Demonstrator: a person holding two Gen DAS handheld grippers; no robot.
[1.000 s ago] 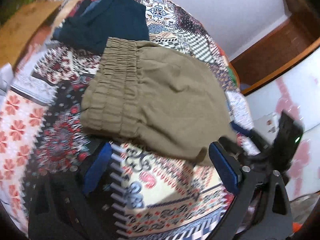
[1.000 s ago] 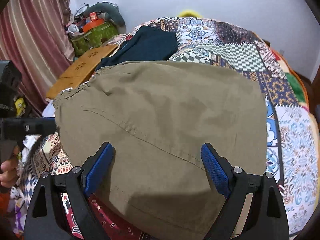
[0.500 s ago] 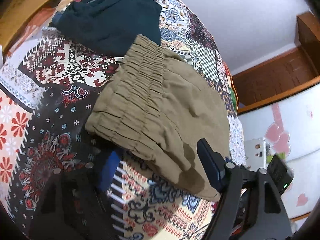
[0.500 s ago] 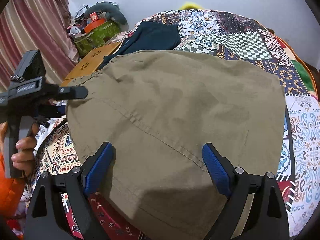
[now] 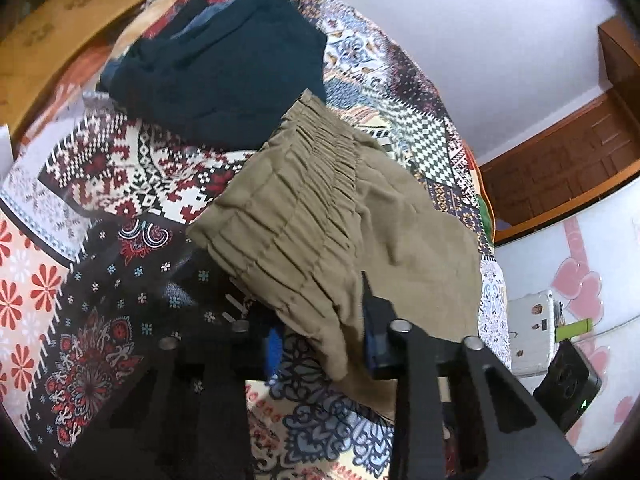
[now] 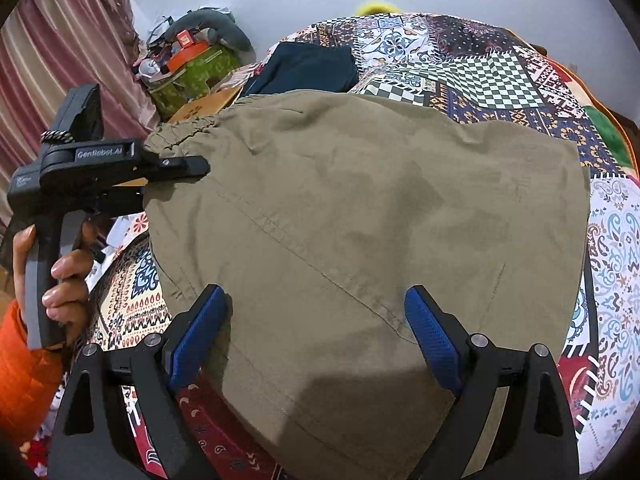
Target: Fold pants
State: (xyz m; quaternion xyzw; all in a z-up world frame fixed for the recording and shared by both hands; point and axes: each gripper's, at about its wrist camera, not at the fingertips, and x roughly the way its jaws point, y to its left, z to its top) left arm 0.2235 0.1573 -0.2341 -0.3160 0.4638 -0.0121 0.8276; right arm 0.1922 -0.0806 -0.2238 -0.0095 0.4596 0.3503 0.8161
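On the left, a hand (image 6: 66,280) in an orange sleeve (image 6: 20,380) holds the left tongs (image 5: 320,348) at the waistband side of the olive pants (image 6: 360,220). The jaws of the left tongs have just been closing, and a fold of the pants near the elastic waistband (image 5: 296,200) sits between the blue pads (image 5: 274,348); they seem to press on the cloth. The pants lie spread on the bed, on a patchwork quilt (image 6: 500,80), and they cover most of its near part. Behind the waistband, toward the far edge of the bed, lies a dark blue garment (image 6: 308,68), touching the pants. On the right, the right tongs (image 6: 316,332) hover over the near edge of the pants with the jaws wide apart, and they grip nothing.
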